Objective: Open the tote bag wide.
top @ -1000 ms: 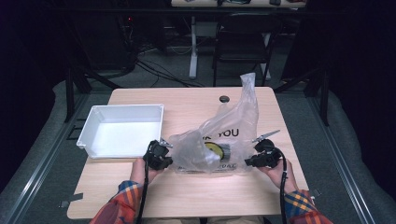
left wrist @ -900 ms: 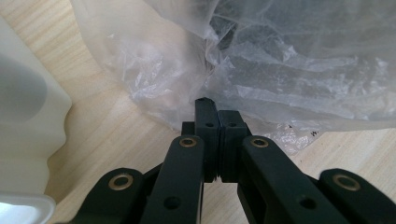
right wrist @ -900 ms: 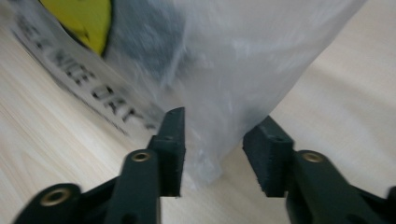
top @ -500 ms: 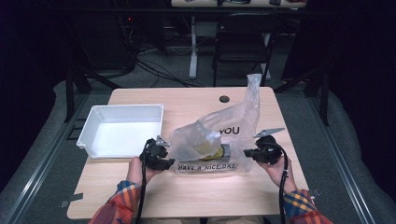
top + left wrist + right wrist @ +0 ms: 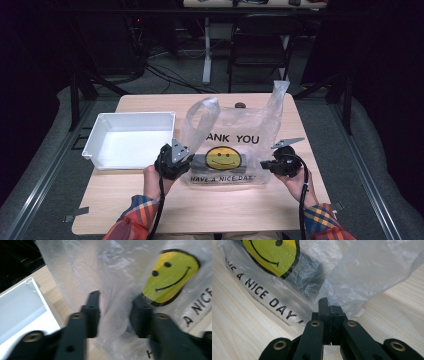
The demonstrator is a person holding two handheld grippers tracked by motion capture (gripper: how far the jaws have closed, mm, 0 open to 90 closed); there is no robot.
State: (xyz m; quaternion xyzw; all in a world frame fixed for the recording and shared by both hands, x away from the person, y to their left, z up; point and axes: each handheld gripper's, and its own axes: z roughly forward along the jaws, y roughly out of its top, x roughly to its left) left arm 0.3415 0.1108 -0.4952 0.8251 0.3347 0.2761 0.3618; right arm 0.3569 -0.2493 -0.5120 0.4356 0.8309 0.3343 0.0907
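The plastic bag [image 5: 232,145] stood near the worktop's [image 5: 200,210] front edge, right of the white tray [image 5: 127,140]. The left tongs [image 5: 116,312] were spread, having just been closing, with the bag's film between them. The right tongs [image 5: 329,315] were pressed together, pinching the bag's right edge.

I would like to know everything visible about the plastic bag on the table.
The plastic bag is thin, clear and crinkled, printed with a yellow smiley face, "THANK YOU" and "HAVE A NICE DAY". It lies on the wooden table beside the white tray, with two handle loops standing up. A dark object shows through it behind the smiley. The right gripper is shut on its edge; the left gripper has film between its fingers, with a gap showing.
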